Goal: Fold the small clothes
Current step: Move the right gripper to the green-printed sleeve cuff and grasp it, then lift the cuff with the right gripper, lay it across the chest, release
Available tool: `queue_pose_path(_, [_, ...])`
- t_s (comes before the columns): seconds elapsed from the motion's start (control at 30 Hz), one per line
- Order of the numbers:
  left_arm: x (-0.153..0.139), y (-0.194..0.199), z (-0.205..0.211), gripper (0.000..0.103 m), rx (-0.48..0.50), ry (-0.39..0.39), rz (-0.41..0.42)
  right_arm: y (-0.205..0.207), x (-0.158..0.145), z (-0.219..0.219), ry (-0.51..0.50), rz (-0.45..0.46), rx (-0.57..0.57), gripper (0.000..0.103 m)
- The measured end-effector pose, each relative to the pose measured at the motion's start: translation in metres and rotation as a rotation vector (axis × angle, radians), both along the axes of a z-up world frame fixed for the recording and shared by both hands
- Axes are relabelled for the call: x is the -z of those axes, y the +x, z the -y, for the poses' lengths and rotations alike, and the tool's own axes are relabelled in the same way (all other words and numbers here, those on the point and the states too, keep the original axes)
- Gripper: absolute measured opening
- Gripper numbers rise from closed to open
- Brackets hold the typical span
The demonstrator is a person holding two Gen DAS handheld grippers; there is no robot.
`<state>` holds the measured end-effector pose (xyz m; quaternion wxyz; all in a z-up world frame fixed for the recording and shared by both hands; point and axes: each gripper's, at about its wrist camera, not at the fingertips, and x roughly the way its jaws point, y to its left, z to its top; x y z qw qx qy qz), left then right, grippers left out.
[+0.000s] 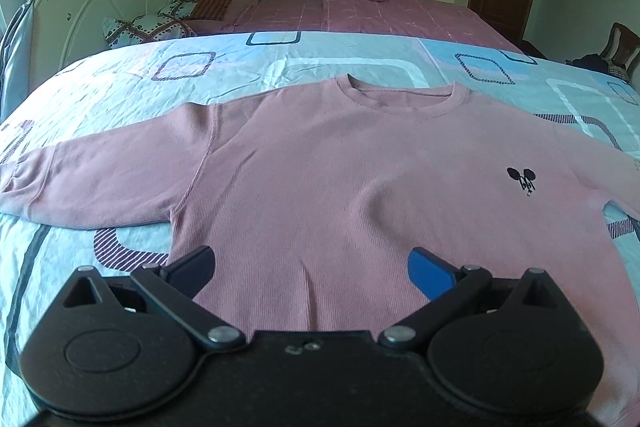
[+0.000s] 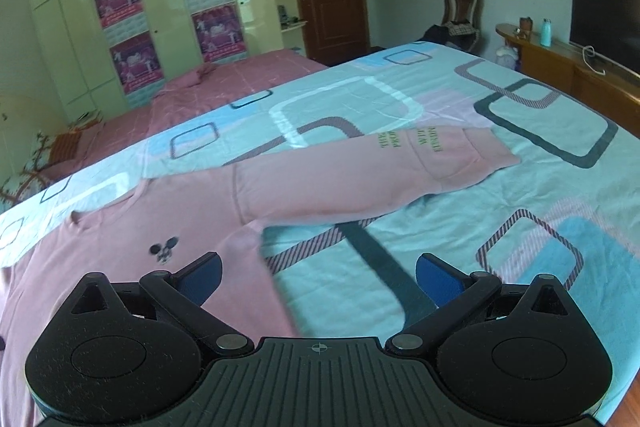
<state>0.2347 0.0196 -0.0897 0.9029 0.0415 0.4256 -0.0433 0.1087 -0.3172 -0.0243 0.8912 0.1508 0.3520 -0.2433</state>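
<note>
A wide bed covered by a pale blue sheet printed with rounded squares [image 1: 120, 75] fills both views, and a second bed in dusty pink bedding [image 1: 360, 15] lies beyond it toward 12 o'clock, against a cream wardrobe carrying magenta posters [image 2: 120, 27]. A dark flat television on a wooden sideboard [image 2: 600, 11] sits at 2 o'clock in the right wrist view.

The pink long-sleeved ribbed knit sweatshirt [image 1: 320, 167] lies flat and face up on the blue sheet, collar toward 12 o'clock, both sleeves spread outward. Its left-hand sleeve [image 1: 80, 179] runs to 9 o'clock; the other sleeve [image 2: 380, 171], with small green lettering near the cuff, stretches toward 2 o'clock in the right wrist view. A small black mouse-head emblem [image 1: 522, 181] marks the chest.

The left gripper [image 1: 312, 267] hovers over the hem of the sweatshirt, its blue-padded fingers spread wide with nothing between them. The right gripper [image 2: 318, 277] is likewise wide apart and empty, straddling the garment's side edge, one finger over pink cloth and the other over bare sheet.
</note>
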Motion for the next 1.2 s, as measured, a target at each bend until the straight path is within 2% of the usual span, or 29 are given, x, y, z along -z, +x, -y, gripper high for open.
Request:
queue_pose_path(0.2, [0.01,0.014,0.015,0.102,-0.074,-0.02,-0.004,0.016,0.02,0.068,0.01,-0.009,0.07,0.102])
queue_pose_path(0.3, [0.016,0.021,0.026,0.102,-0.093,-0.026,-0.008,0.024,0.034,0.109,0.022,-0.032,0.116,0.085])
queue_pose_path(0.47, [0.022,0.03,0.049,0.099,-0.083,0.007,-0.001,0.03,0.061,0.177,0.072,-0.056,0.209,0.082])
queue_pose_path(0.53, [0.025,0.033,0.058,0.098,-0.072,0.015,0.0,0.033,0.071,0.202,0.096,-0.071,0.246,0.062])
queue_pose_path(0.67, [0.029,0.038,0.068,0.094,-0.06,0.016,-0.01,0.034,0.089,0.244,0.163,-0.071,0.335,0.061])
queue_pose_path(0.77, [0.03,0.041,0.074,0.091,-0.043,0.033,-0.007,0.034,0.092,0.258,0.174,-0.037,0.357,0.058])
queue_pose_path(0.83, [0.03,0.042,0.077,0.088,-0.027,0.038,-0.008,0.038,0.094,0.263,0.159,-0.035,0.36,0.044])
queue_pose_path(0.87, [0.03,0.043,0.078,0.087,-0.022,0.036,-0.008,0.04,0.096,0.265,0.156,-0.033,0.365,0.041])
queue_pose_path(0.9, [0.03,0.044,0.079,0.086,-0.018,0.035,-0.01,0.041,0.097,0.267,0.154,-0.029,0.371,0.034])
queue_pose_path(0.93, [0.03,0.045,0.079,0.085,-0.015,0.034,-0.012,0.041,0.097,0.269,0.151,-0.021,0.375,0.019])
queue_pose_path(0.97, [0.03,0.045,0.08,0.084,-0.01,0.033,-0.016,0.042,0.097,0.271,0.156,-0.014,0.377,0.012])
queue_pose_path(1.03, [0.03,0.046,0.08,0.084,-0.001,0.032,-0.019,0.043,0.096,0.273,0.167,0.009,0.378,0.01])
queue_pose_path(1.2, [0.028,0.048,0.073,0.082,0.018,0.028,-0.012,0.058,0.078,0.252,0.094,0.052,0.309,0.009])
